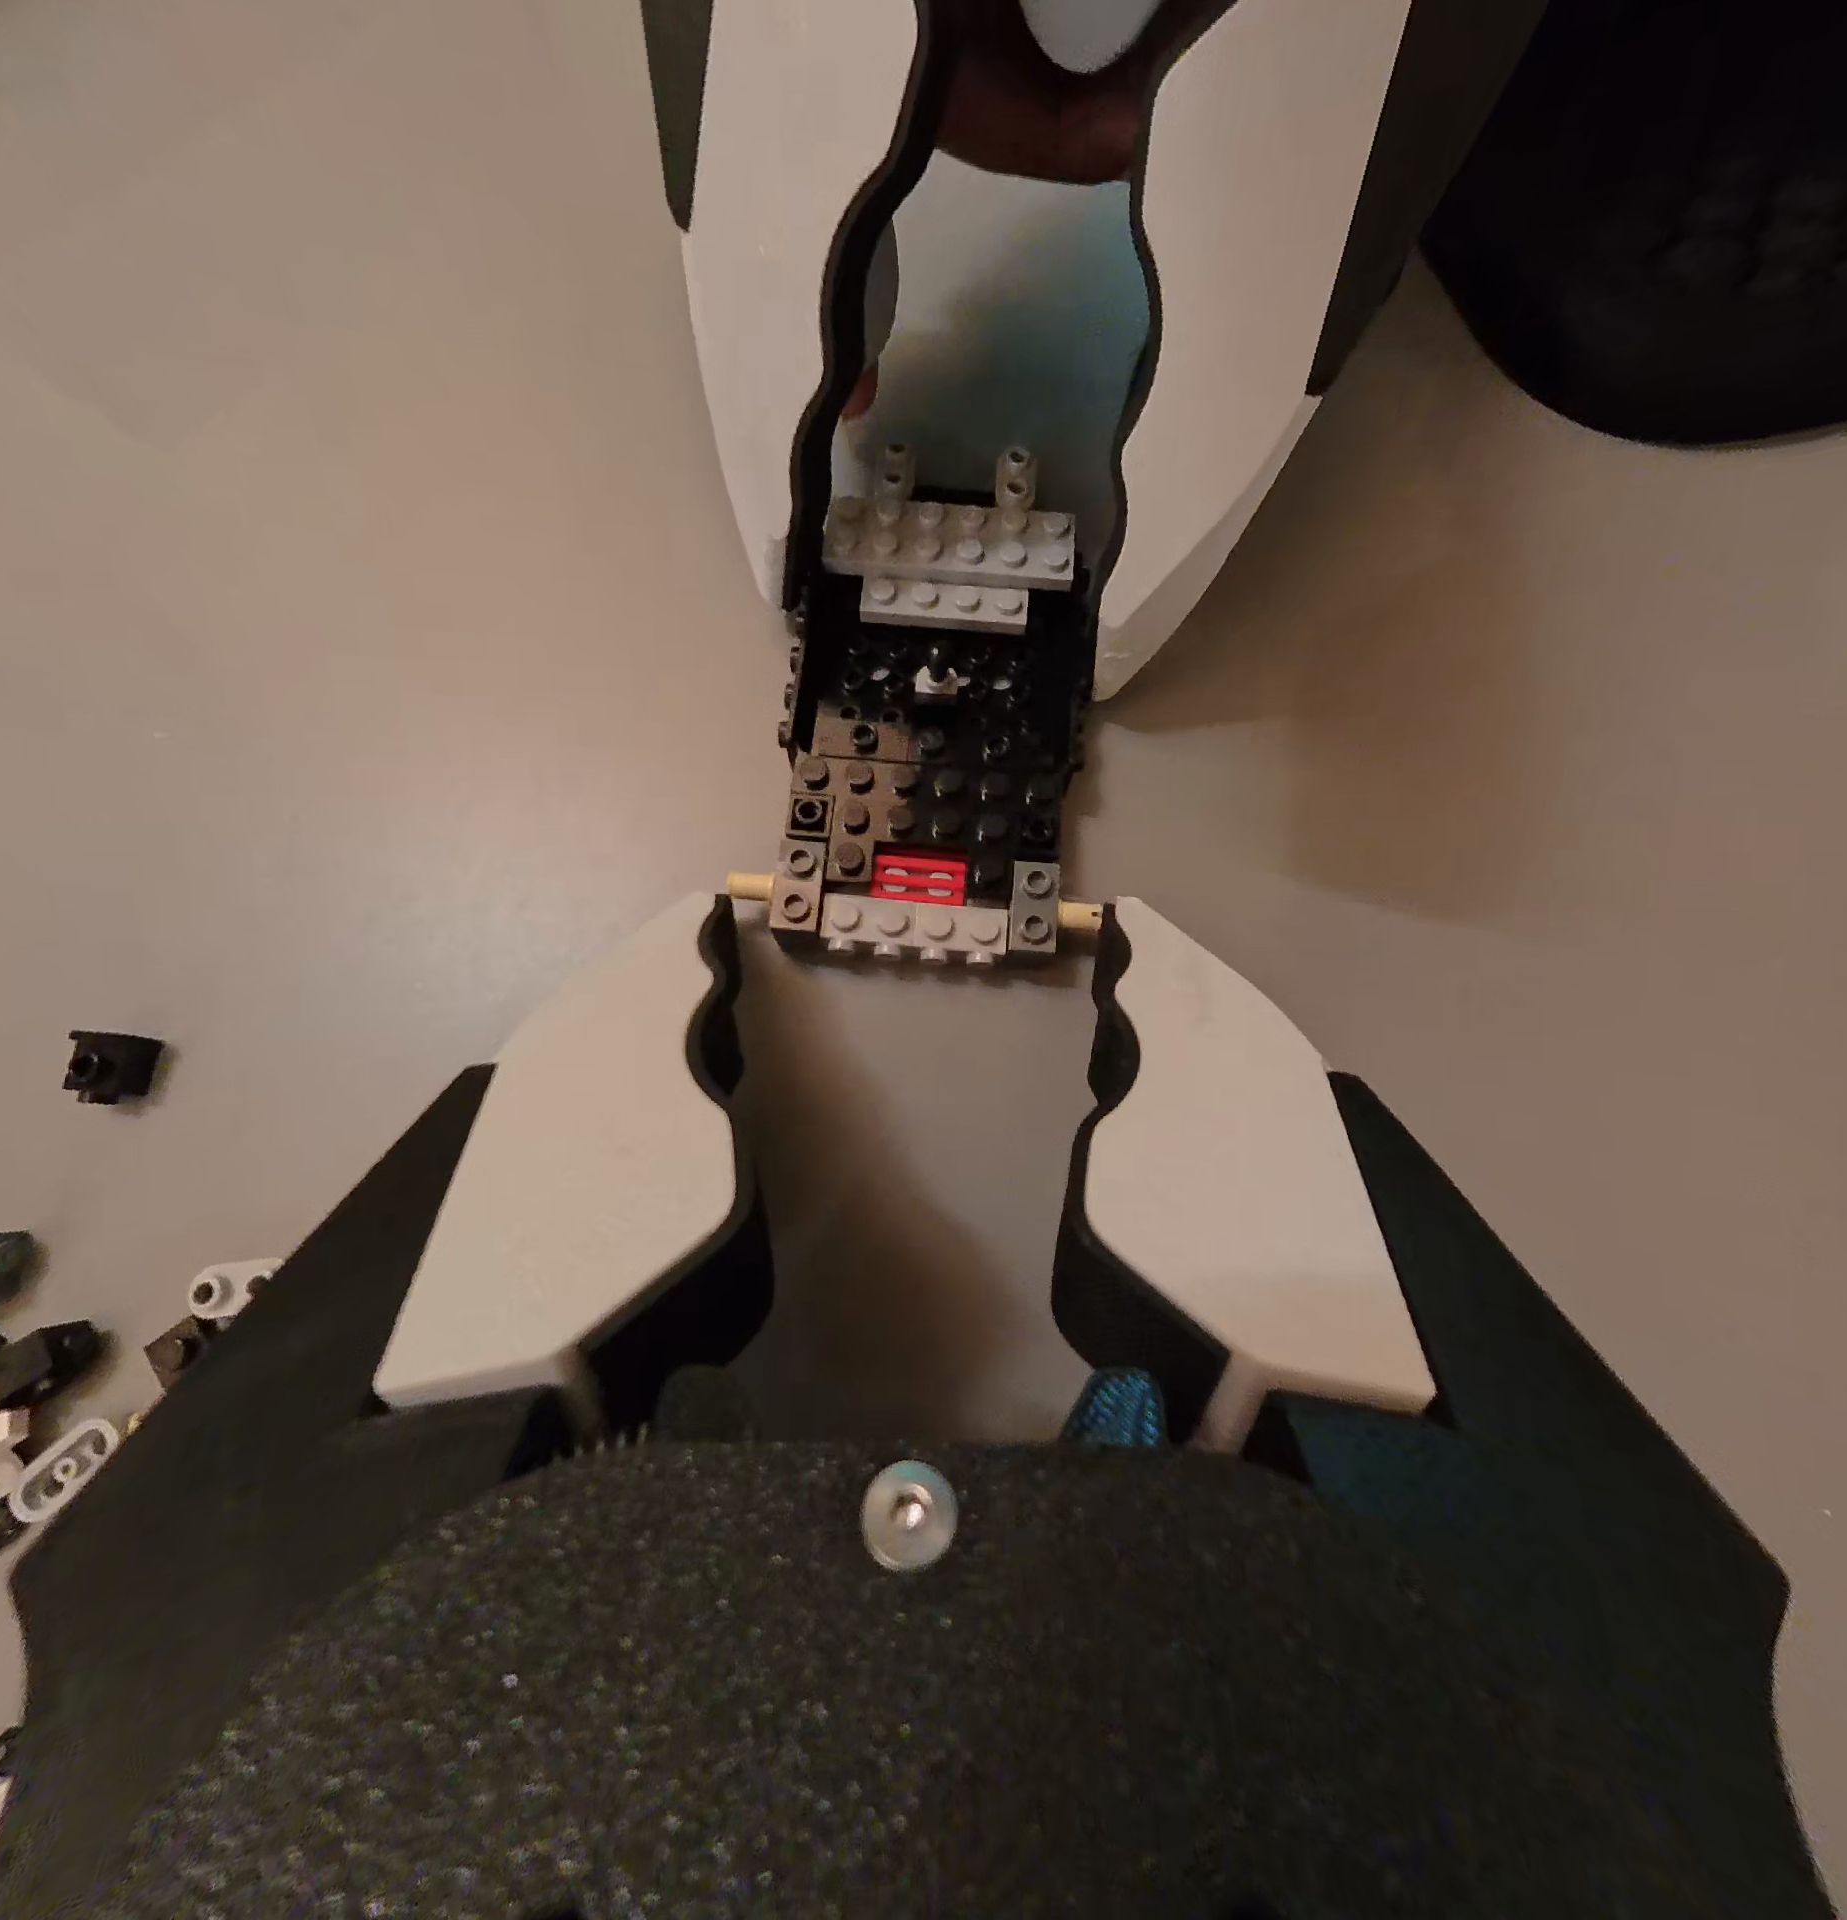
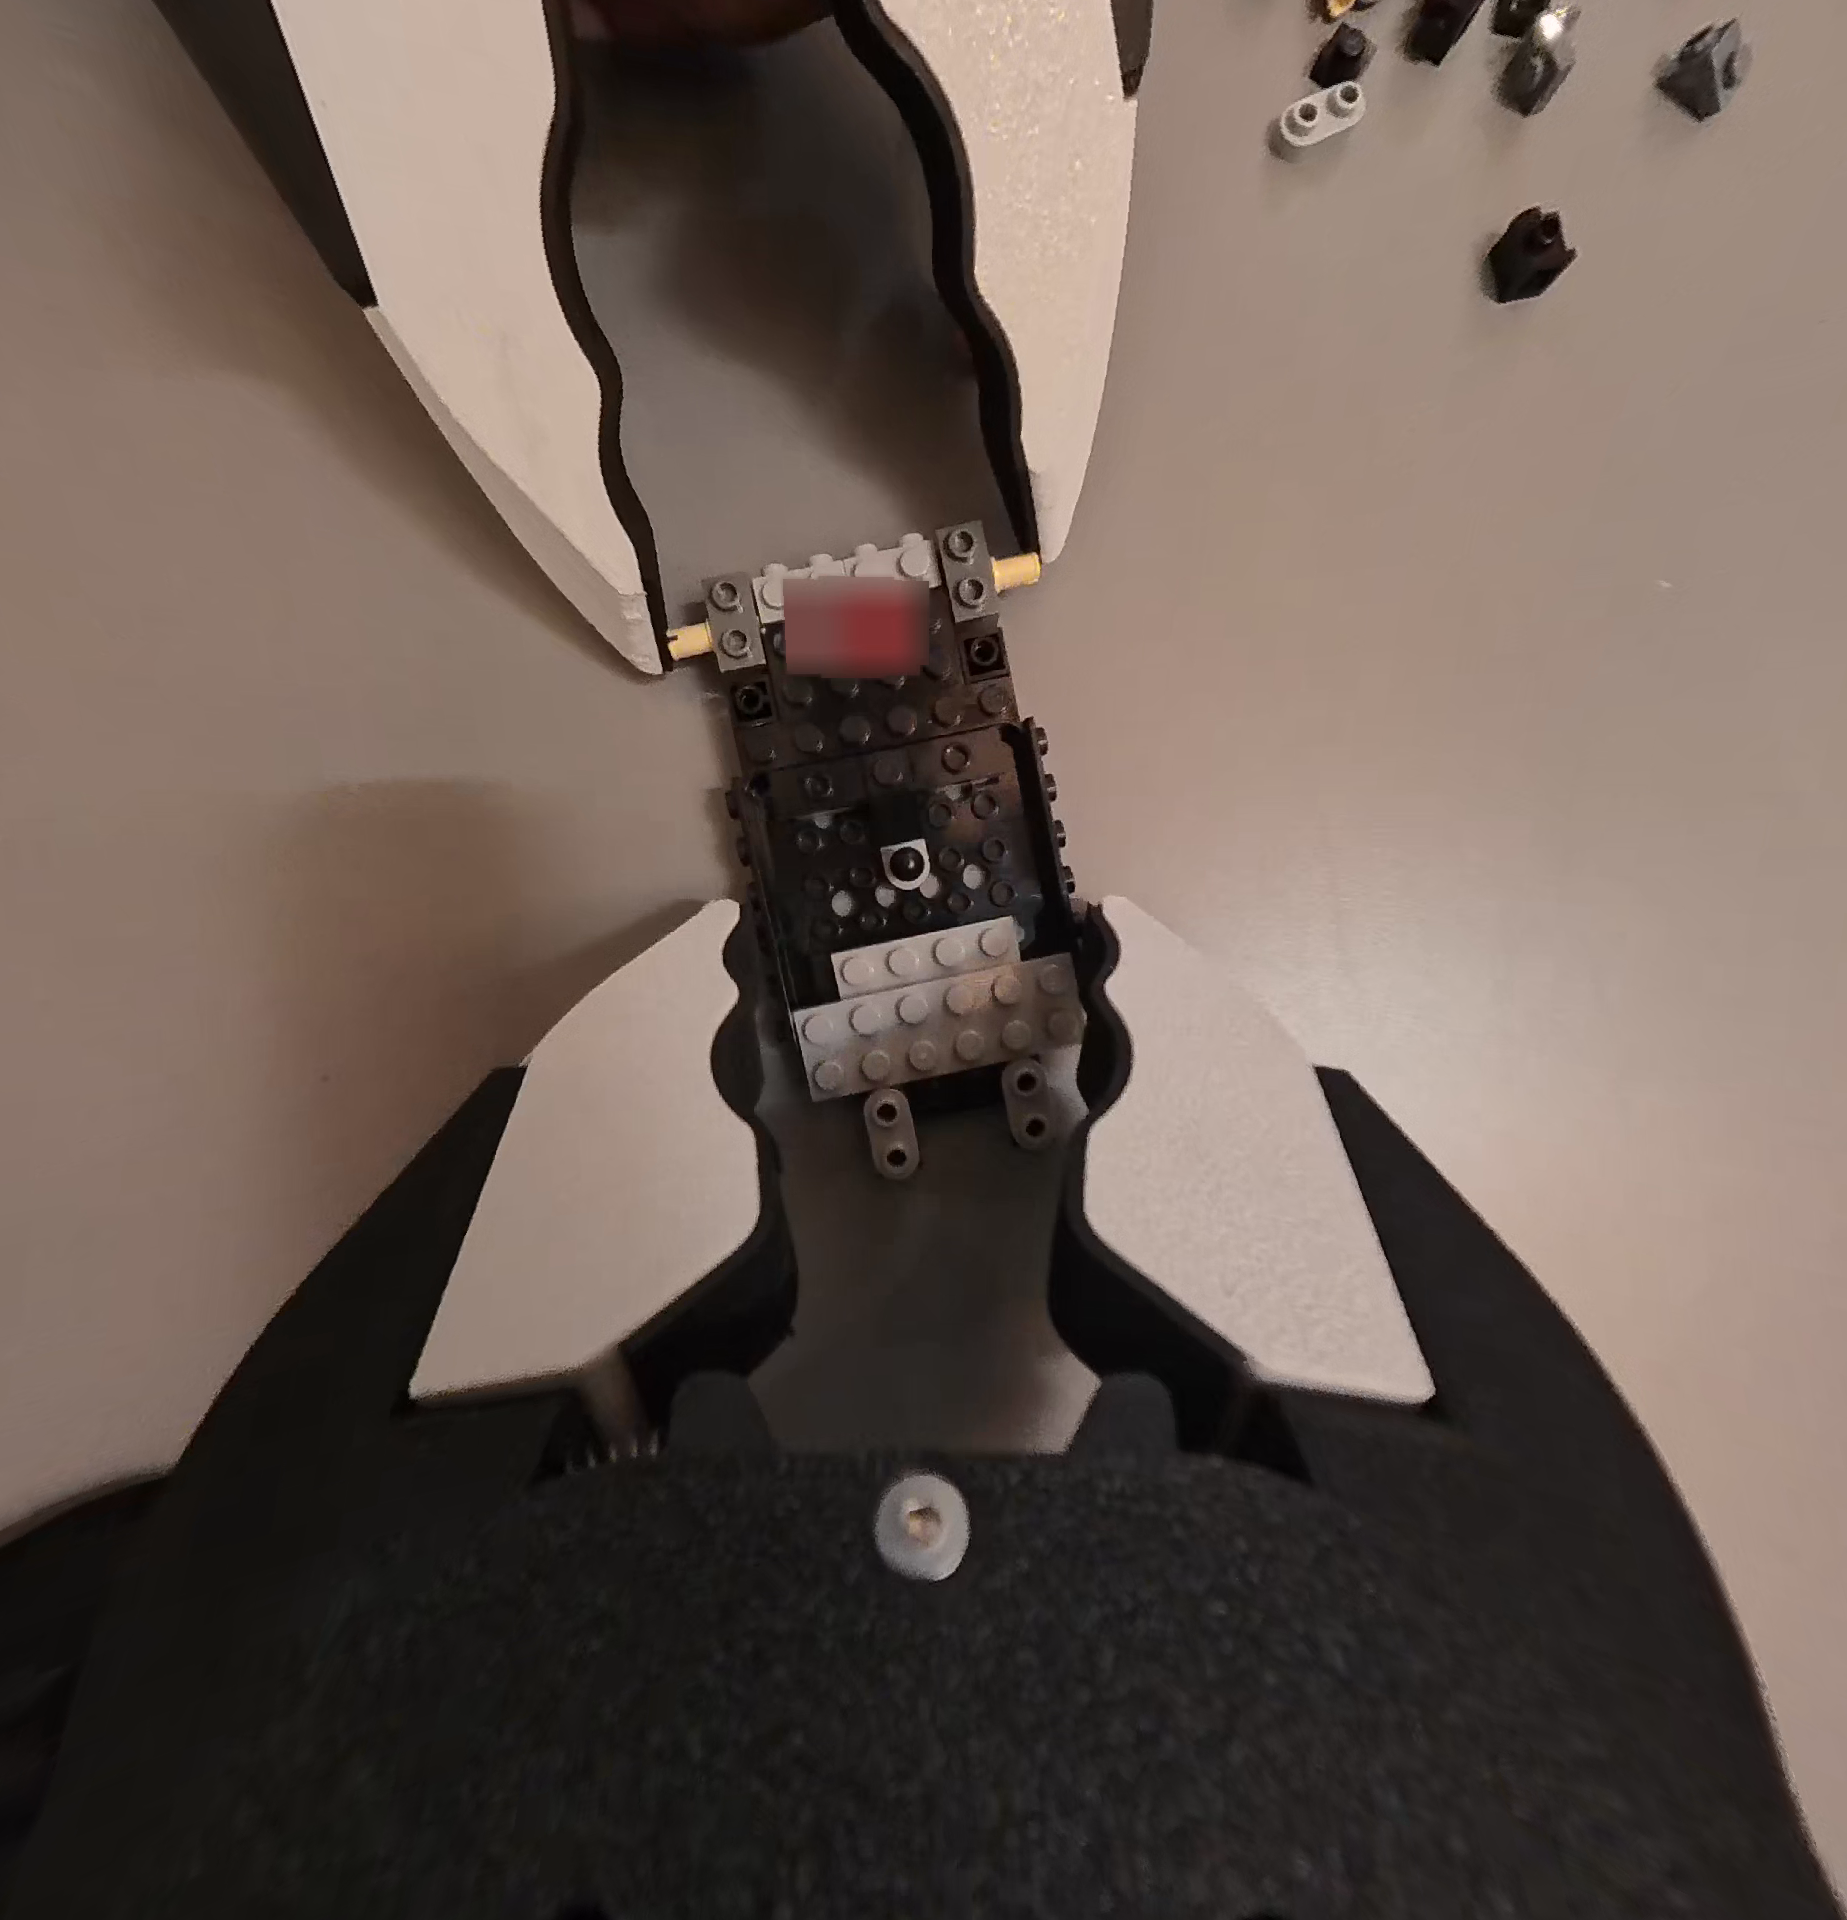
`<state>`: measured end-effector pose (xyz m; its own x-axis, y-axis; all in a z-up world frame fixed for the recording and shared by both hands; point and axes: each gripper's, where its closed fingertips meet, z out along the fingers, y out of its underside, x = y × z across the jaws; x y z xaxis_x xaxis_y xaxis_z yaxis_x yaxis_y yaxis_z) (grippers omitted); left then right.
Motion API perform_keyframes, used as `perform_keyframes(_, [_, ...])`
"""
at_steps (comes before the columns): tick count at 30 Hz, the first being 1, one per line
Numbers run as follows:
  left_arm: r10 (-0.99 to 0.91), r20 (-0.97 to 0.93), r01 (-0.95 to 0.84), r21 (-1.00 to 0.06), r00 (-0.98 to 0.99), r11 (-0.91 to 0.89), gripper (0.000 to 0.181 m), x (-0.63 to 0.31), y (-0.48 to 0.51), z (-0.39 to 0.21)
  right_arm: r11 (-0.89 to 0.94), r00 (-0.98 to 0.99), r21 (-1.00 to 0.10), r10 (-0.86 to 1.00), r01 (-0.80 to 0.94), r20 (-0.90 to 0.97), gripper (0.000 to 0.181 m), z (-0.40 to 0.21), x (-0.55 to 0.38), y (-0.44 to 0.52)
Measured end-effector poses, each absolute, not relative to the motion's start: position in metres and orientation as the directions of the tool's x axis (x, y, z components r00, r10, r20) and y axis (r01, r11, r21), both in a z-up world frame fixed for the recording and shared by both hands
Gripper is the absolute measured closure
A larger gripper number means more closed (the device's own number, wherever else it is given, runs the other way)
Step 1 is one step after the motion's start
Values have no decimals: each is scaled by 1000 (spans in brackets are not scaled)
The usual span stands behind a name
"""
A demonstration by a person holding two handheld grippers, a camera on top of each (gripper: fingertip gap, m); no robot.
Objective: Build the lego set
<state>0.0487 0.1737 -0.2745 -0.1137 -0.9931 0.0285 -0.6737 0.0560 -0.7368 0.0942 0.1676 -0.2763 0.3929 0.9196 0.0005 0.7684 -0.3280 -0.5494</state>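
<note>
A partly built lego model (image 1: 929,769) of black plates lies on the table between my two grippers, which face each other. It has grey plates (image 1: 950,540) at one end, and a red tile (image 1: 919,878) and tan axle pins (image 1: 744,884) at the other. My left gripper (image 1: 914,914) has its fingertips against the two pin ends. My right gripper (image 2: 919,914) is shut on the sides of the model (image 2: 888,831) at the grey-plate end (image 2: 940,1023). Each gripper also shows in the other's view: the right (image 1: 945,623) and the left (image 2: 841,597).
Loose small black, grey and white pieces lie in a pile (image 1: 25,1382) at the lower left of the left wrist view, with a single black piece (image 1: 114,1065) apart. The same pieces (image 2: 1418,42) show at the top right of the right wrist view. A dark bulky object (image 1: 1677,208) stands nearby. The gap from one gripper's tips to the other's is roughly 6 cm. The left tips stand about 10 cm off the single black piece (image 1: 114,1065). The right camera catches it too, in the right wrist view (image 2: 1527,251).
</note>
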Motion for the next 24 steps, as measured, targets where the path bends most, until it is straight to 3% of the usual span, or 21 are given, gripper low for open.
perform_keyframes(16, [-993, 19, -676, -735, -114, 63, 116, 48, 173, -275, -357, 439, -646, 898, 674, -39, 118, -261, 91, 174])
perform_keyframes(24, [-996, -1, -686, -724, -90, 63, 115, 50, 172, -276, -381, 426, -624, 901, 683, -84, 117, -274, 99, 169])
